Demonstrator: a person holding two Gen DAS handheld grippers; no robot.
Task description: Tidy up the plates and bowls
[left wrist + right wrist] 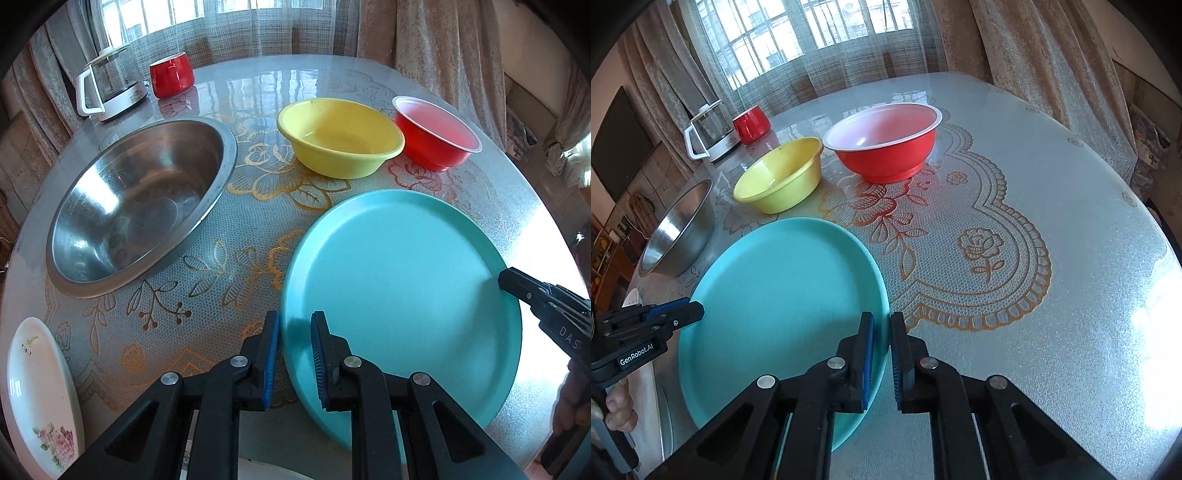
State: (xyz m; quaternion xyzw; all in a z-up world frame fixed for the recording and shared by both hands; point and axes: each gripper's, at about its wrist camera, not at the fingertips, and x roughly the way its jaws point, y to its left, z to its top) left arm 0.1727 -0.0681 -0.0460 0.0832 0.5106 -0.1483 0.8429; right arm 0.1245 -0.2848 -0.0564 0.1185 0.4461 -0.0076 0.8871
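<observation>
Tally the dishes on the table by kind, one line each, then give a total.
Bowls: 3, the steel bowl, the yellow bowl and the red bowl.
Plates: 2, the teal plate and the white flowered plate.
Cups: 1, the red cup.
Kettles: 1, the glass kettle.
Total: 7.

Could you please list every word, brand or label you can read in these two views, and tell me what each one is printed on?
"GenRobot.AI": white lettering on the body of the left gripper, seen from the right wrist view.
"DAS": partial white lettering, cut off at the picture's edge, on the body of the right gripper, seen from the left wrist view.
Small script on the white plate: too small to read.
Print on the kettle base: too blurred to read.
</observation>
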